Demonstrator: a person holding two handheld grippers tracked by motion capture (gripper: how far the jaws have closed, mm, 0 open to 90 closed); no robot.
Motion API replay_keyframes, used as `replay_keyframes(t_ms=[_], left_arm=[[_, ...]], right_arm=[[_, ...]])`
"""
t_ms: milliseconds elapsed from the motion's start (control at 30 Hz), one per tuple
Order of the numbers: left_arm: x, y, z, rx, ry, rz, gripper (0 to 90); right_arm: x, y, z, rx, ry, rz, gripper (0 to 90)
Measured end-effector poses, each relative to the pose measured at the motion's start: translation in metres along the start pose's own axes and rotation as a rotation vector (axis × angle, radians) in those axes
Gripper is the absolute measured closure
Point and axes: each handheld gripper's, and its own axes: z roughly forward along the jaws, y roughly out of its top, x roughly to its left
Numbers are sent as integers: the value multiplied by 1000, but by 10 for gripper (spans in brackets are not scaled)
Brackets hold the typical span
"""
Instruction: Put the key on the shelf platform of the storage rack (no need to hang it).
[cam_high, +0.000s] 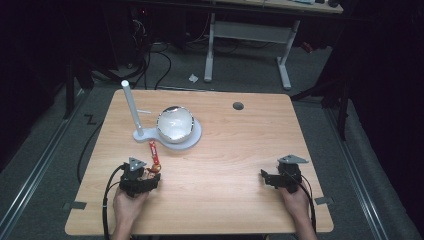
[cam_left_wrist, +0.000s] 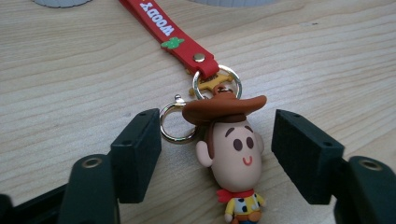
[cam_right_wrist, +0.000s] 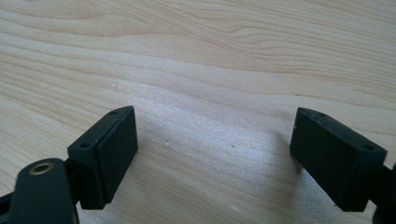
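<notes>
at a pale wooden table, a person lowers the left gripper over a small rubber cowboy-figure keychain lying flat near the front left corner of the surface, its brown hat pointing toward the far edge. the jaws stand half apart on either side of the figure's head, with bare wood showing between each pad and the toy, so nothing is clamped yet. the keychain's red rubber strap and gold rings trail away toward a white stand with an upright post and a round white base holding a shiny bowl, apparently where the charm belongs. the straddling approach looks chosen to pinch the rounded head, the thickest part. the right gripper rests near the front right corner, jaws wide over bare wood, seemingly waiting its turn.
</notes>
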Motion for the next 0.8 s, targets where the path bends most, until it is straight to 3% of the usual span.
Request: replay_keyframes(t_ms=[167, 200, 500, 700, 800], left_arm=[[-1, -1, -2, 3, -9, -11, 448], [-1, -2, -2, -3, -8, -5, 503], [-1, -5, -4, -8, -23, 26, 520], [-5, -1, -11, -12, -47, -11, 523], [-9, 3, -15, -13, -64, -10, 523]], right_arm=[[0, 0, 0, 0, 0, -1, 150], [0, 0, 0, 0, 0, -1, 150], [0, 0, 0, 0, 0, -1, 150], [0, 0, 0, 0, 0, -1, 150], [0, 0, 0, 0, 0, -1, 150]])
